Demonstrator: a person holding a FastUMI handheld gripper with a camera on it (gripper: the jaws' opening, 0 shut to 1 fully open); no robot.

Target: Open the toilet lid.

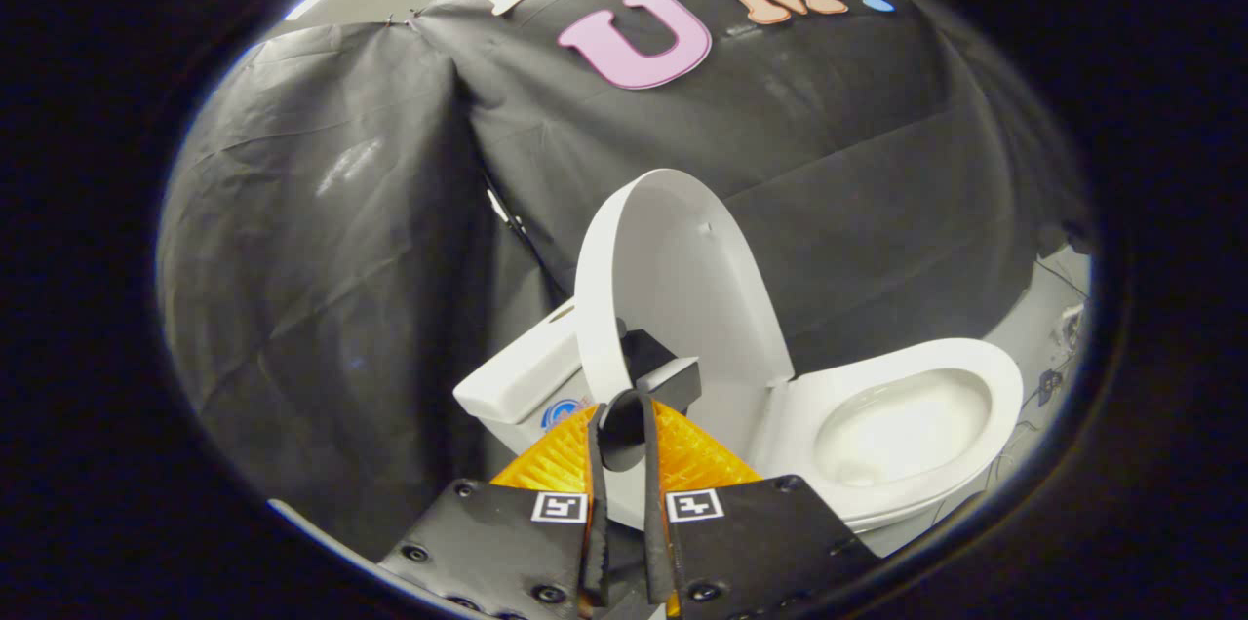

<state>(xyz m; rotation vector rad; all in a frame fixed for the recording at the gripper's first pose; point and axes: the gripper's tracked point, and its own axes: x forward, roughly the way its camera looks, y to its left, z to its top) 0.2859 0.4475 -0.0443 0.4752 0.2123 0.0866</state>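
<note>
Gripper view: the toilet lid [682, 279] stands raised, near upright, leaning back toward the tank [517, 376], its white underside facing the camera. The seat [975, 362] lies flat beside it, and the white bowl [902, 430] is open to view.

The gripper [624, 406] sits at the lid's lower edge. Its 2 fingers [597, 464] run close together with only a narrow slot between them; their tips meet the lid's rim where a dark block [668, 376] lies against the white plastic. Whether both fingers actually press on the rim, I cannot tell.

Writing: each finger base carries 1 small square black-and-white marker tag [560, 507], a coded pattern, not readable text. A round blue sticker [564, 411] shows on the tank front just behind the fingers, partly hidden and too small to make out.

Wrinkled black cloth [341, 259] hangs as the booth wall behind the toilet. Thin cables [1048, 396] trail along the pale wall beyond the bowl.
</note>
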